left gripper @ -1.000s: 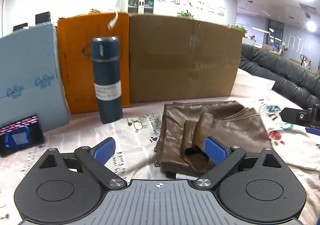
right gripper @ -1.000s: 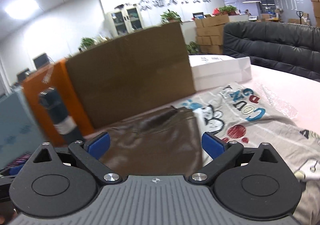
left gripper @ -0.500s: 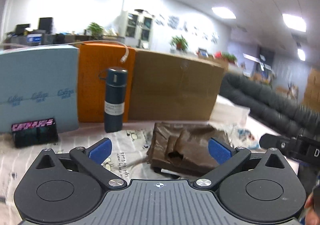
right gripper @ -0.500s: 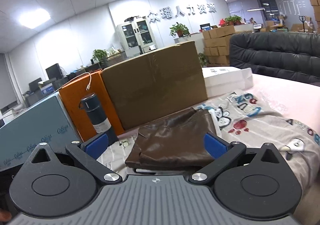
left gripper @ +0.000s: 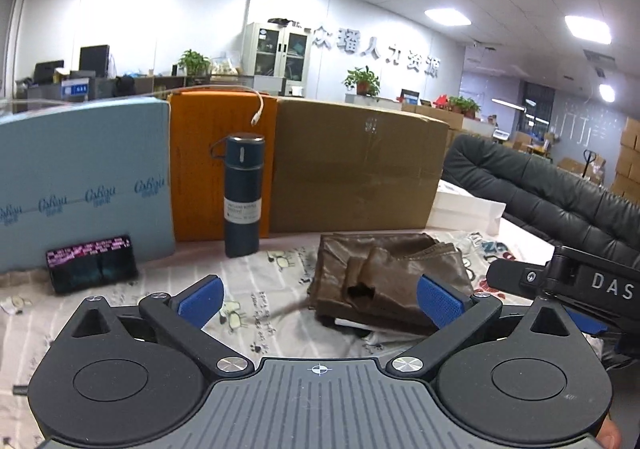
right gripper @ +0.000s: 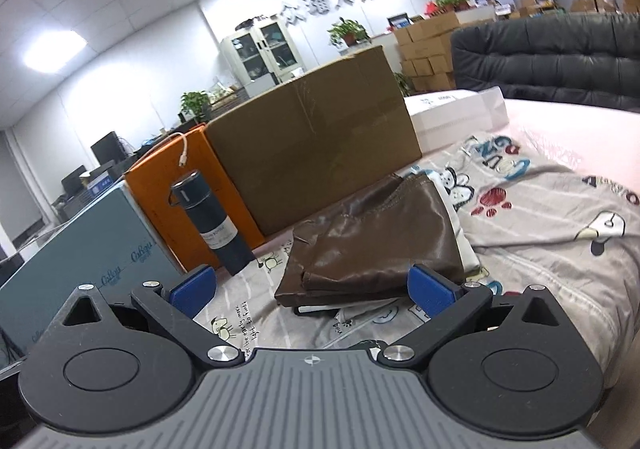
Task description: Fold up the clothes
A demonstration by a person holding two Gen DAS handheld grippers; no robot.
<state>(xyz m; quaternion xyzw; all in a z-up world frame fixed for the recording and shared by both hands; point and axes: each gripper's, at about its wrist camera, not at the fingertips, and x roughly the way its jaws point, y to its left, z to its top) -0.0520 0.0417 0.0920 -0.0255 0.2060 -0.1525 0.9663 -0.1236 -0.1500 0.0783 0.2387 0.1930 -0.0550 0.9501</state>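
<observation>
Both pulled back and raised off brown garment (left gripper: 390, 277), folded near cloth's (right gripper: 560, 245) far edge; left gripper (left gripper: 320, 299) and right gripper (right gripper: 312, 287) spread, empty. Fold likely finished.

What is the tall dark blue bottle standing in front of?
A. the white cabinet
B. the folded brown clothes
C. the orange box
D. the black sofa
C: the dark blue bottle stands upright on the table right in front of the orange box, with the folded brown clothes off to its side.
</observation>
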